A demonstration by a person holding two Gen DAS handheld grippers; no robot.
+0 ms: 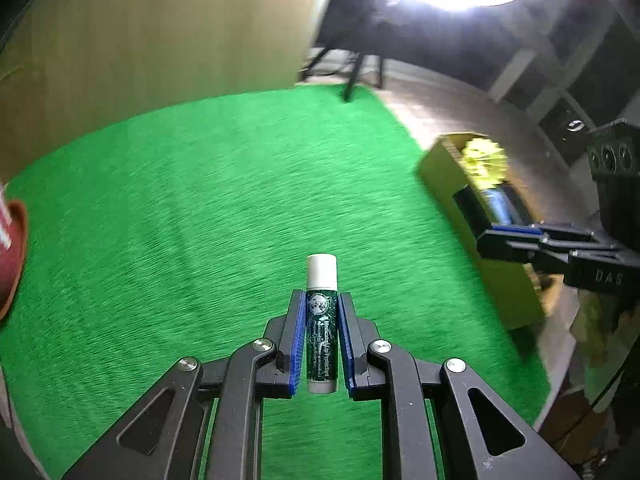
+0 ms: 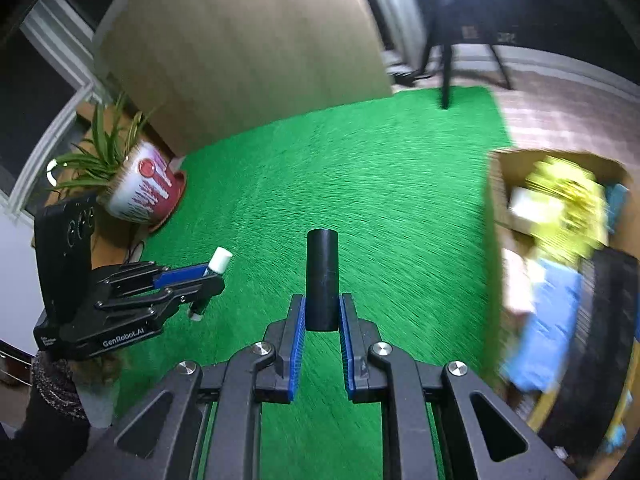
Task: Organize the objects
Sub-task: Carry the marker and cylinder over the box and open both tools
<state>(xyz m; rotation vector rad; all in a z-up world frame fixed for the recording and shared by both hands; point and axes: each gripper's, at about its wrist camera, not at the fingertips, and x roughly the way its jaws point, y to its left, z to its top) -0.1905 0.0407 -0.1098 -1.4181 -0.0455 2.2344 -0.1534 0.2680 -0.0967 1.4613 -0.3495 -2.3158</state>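
right gripper (image 2: 322, 312) clamps black tube (image 2: 322, 276) | box (image 2: 496, 200) contents blurred, perhaps cloths

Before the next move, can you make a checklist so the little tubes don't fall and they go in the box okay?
1. Left hand-held gripper squeezing the lip balm tube between its blue pads: ok.
2. Right hand-held gripper squeezing the black tube: ok.
3. Both tubes sitting straight in the grip: ok, each sticks out forward past the fingertips.
4. Cardboard box open at the top: ok, no lid in the way.
5. Room left in the box: cannot tell, it already holds yellow, blue and black things and the picture is blurry.
6. Green mat between the grippers and the box free of obstacles: ok.
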